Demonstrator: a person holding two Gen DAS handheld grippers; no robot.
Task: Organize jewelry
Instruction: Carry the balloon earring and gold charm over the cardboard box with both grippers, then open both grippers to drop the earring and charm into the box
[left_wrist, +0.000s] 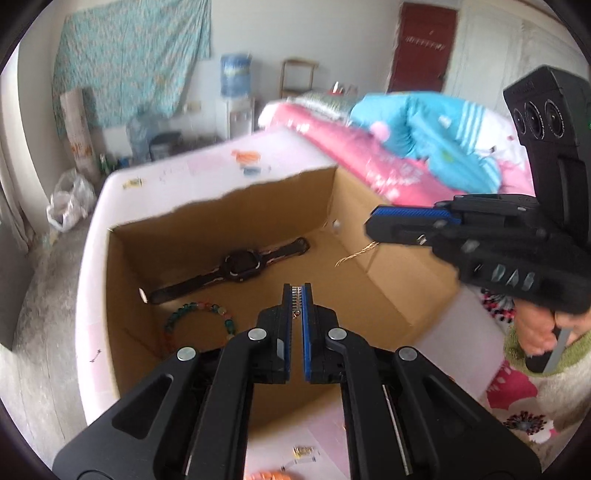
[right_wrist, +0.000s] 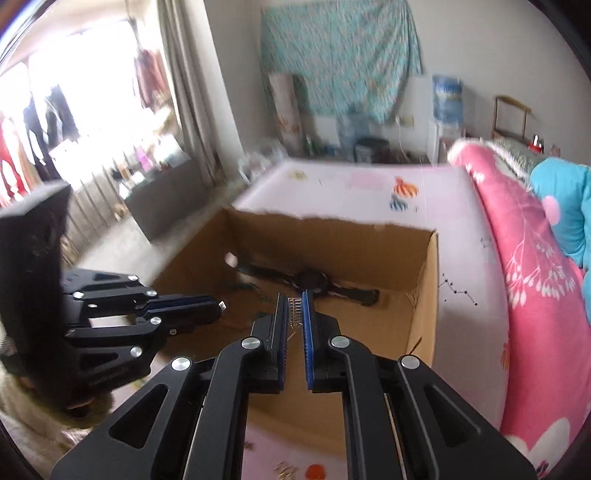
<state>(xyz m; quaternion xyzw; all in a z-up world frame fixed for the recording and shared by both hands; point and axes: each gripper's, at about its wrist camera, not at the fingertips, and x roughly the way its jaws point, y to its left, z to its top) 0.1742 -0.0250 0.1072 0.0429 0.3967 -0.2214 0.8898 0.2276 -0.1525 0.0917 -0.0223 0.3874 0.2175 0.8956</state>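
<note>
Both grippers over cardboard box (left_wrist: 369, 236) on bed: left gripper (left_wrist: 296, 295) fingers pinched on silver chain (left_wrist: 296, 300), right gripper (right_wrist: 294, 306) on gold chain (right_wrist: 294, 308). Lower well inside walls before release, clear of watch (left_wrist: 242, 264) & bead bracelet (left_wrist: 199, 310)

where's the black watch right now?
In the left wrist view the black watch lies flat on the floor of the cardboard box, near the far wall, just beyond the beaded bracelet.
</note>
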